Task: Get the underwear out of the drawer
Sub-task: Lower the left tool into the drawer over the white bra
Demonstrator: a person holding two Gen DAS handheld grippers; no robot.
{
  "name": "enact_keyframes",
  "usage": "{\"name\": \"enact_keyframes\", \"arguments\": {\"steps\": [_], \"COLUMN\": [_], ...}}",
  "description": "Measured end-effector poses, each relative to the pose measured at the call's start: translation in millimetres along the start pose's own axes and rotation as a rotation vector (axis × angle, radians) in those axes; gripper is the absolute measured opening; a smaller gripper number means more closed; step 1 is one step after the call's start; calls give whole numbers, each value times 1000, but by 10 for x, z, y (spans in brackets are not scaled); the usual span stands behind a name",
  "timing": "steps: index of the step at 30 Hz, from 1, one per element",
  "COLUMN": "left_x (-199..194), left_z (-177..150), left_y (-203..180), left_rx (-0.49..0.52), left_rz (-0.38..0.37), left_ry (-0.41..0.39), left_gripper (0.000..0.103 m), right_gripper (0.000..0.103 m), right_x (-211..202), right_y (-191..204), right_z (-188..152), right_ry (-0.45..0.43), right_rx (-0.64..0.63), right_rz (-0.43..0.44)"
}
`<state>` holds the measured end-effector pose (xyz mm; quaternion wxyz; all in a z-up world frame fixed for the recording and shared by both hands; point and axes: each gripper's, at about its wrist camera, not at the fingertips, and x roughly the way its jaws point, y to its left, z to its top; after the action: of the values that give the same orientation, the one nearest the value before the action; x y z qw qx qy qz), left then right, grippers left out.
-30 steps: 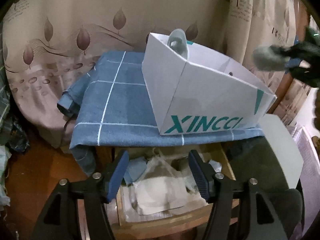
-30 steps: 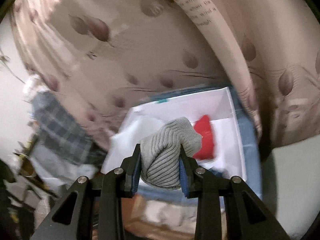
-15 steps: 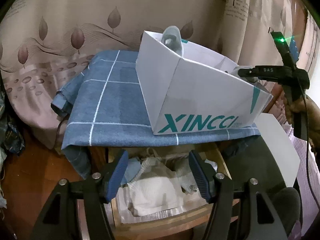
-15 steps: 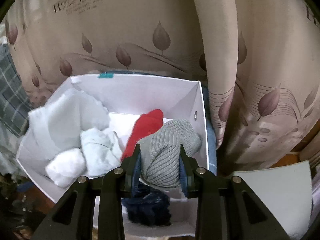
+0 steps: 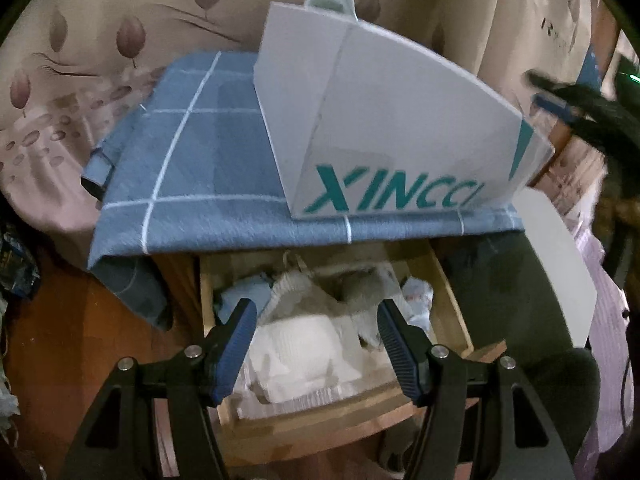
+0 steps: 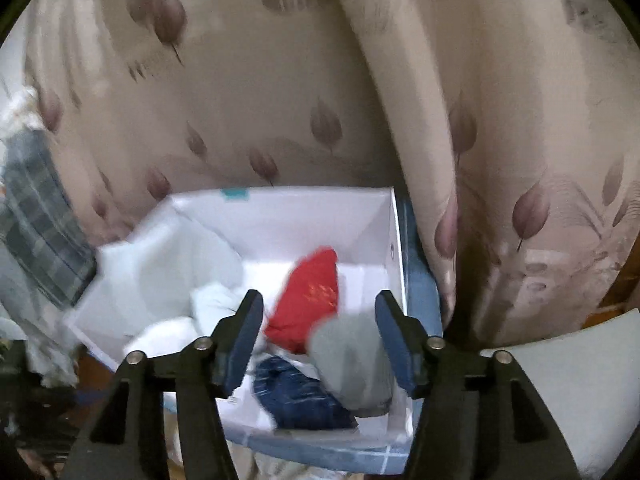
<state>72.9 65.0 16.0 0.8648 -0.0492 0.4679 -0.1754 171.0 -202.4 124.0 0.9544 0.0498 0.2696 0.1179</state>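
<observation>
Underwear, a grey ribbed knit bundle (image 6: 352, 364), lies in my white cardboard box (image 6: 280, 216) at lower centre, long axis roughly upright in frame; my right gripper (image 6: 318, 312) jaws just opened, clear of it. My left gripper (image 5: 314, 328) gapes over the wooden drawer (image 5: 452, 300).

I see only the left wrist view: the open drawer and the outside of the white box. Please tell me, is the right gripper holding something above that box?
Observer: No. The right gripper has just been opening. The grey ribbed piece sits loose between its jaws, and the pads do not clamp it.
Operator: Is the piece inside the box?
Observer: Yes, it is at the near right corner of the white box.
Operator: What else is inside?
Observer: There is a red piece, a dark blue piece and some white pieces.
</observation>
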Motion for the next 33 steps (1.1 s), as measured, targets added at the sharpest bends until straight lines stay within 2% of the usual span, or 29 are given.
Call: {"name": "enact_keyframes", "arguments": {"steps": [3,5,9,13,14,16,19,23,26,29,33], "left_x": [75,156,319,510,585,713,929,1244,1281,1303,1416], "left_z": [-28,-36,-55,-81,-101,-125,-161,-194,-205,-204,-254], "left_y": [-32,-30,35,80,90,85,40,46,109,150,275], "left_rx": [18,13,-29,-69,-83,-92,-95,-121,-161,-182,-249], "left_rz": [14,25,35,71,78,76,99,123,120,154,166], "left_ry": [39,81,154,206,225,261,318,439,426,409,432], "left_gripper": [64,64,64,64,64,64,64,64,64,64,64], "right_gripper": [73,73,73,74,74,74,74,74,74,74,74], "right_x": [-415,-611,-737,-614,-581,-638,-598,-636,-629,-625,-616], "right_y": [-15,-56,-126,-181,-147,-78,-31,-8,-24,-18,12], "right_z": [-254,-489,-996,-1405,-1389,-1383,-1403,-1435,-1447,-1446,-1443], "right_ry": [-89,-104,-60,32,59,24,46,43,49,50,55], "right_rx": [58,108,162,211,199,159,133,122,130,133,126], "right_rz": [47,73,77,88,99,120,136,159,174,195,216]}}
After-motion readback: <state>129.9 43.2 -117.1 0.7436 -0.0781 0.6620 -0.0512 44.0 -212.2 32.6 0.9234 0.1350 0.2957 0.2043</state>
